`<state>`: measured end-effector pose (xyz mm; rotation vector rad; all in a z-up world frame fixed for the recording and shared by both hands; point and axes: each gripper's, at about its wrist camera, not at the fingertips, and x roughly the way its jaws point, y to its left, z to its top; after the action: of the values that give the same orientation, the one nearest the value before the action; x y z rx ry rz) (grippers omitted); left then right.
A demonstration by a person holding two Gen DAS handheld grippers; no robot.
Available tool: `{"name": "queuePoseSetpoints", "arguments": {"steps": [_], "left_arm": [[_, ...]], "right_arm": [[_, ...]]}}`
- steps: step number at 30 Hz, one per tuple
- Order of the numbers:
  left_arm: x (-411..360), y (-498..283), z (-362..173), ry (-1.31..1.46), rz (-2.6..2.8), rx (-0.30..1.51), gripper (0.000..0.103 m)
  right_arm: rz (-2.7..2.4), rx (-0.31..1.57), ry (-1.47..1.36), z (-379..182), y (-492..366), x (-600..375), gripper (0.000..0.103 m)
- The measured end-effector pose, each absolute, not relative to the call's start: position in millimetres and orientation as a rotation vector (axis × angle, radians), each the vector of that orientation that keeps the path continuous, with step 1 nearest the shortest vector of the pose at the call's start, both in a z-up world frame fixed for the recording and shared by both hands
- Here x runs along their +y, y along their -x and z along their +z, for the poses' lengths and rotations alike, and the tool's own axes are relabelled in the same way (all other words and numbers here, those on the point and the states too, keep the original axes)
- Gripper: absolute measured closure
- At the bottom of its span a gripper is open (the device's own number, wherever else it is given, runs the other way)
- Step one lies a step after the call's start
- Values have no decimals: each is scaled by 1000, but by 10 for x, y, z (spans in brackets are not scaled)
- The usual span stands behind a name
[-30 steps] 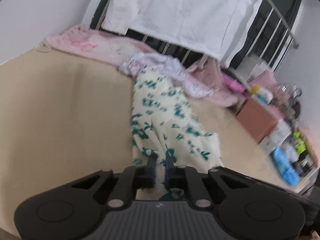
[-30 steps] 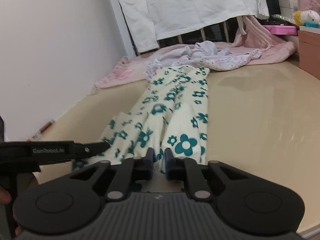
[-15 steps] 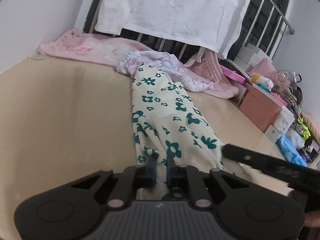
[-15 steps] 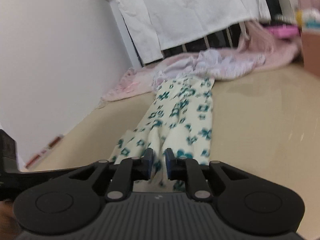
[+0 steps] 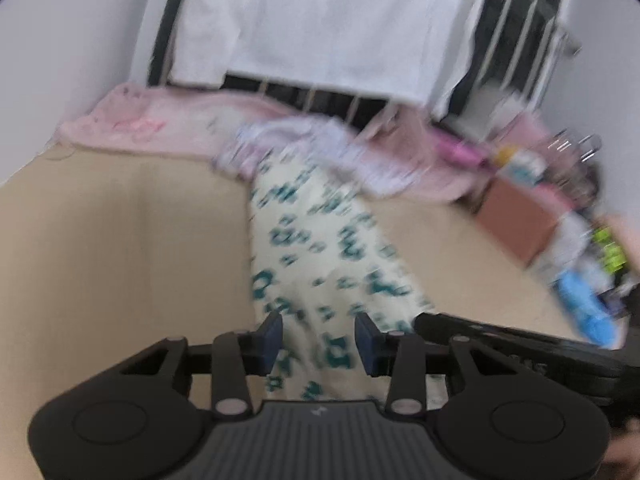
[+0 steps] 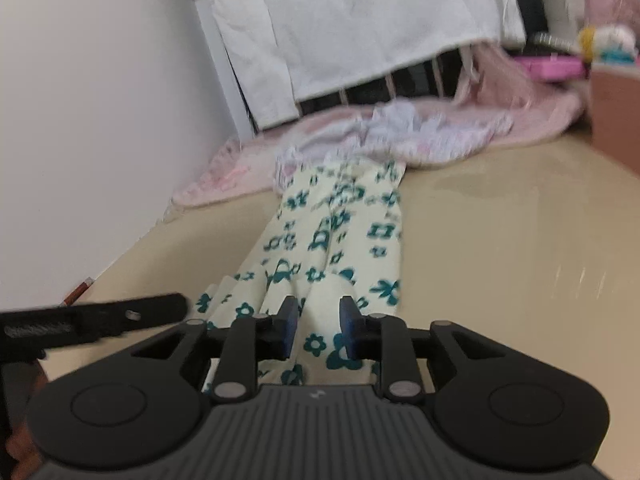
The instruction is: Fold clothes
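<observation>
On the beige tabletop (image 6: 500,240), floral trousers (image 6: 340,232) stretch toward twelve o'clock. My left claw (image 5: 318,338) and right claw (image 6: 319,326) both gape, released, straddling the near hem.

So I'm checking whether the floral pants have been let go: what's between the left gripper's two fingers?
In the left wrist view, the left gripper is open, and the floral pants lie in the gap between its fingers, unclamped.

One floral garment (image 6: 340,236), two claws (image 5: 318,338) (image 6: 319,330), one white sheet (image 6: 352,28), one brown box (image 5: 516,220).
</observation>
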<state>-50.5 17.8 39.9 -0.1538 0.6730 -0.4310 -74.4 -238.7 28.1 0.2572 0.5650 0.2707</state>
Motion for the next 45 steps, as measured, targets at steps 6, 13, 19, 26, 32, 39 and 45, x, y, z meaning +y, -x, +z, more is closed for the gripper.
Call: {"name": "queuePoseSetpoints", "arguments": {"steps": [6,13,19,26,32,39,45], "left_arm": [[161,426,316,172,-465,695,98],[126,408,234,136,-459,683,95],[125,420,229,126,-461,675,94],[192,571,364,103,-423,608,82],[275,924,581,88,-589,533,82],[254,935,248,62,-586,618,82],[112,1014,162,-44,-570,559,78]], "right_arm": [[216,550,-294,197,734,-2373,102],[183,515,-253,249,806,-2367,99],[265,472,-176,361,932,-2211,98],[264,523,-35,105,996,-1939,99],[288,520,-133,116,976,-2072,99],[288,404,-142,296,1407,-2184,98],[307,410,-54,33,1592,-2098,98]]}}
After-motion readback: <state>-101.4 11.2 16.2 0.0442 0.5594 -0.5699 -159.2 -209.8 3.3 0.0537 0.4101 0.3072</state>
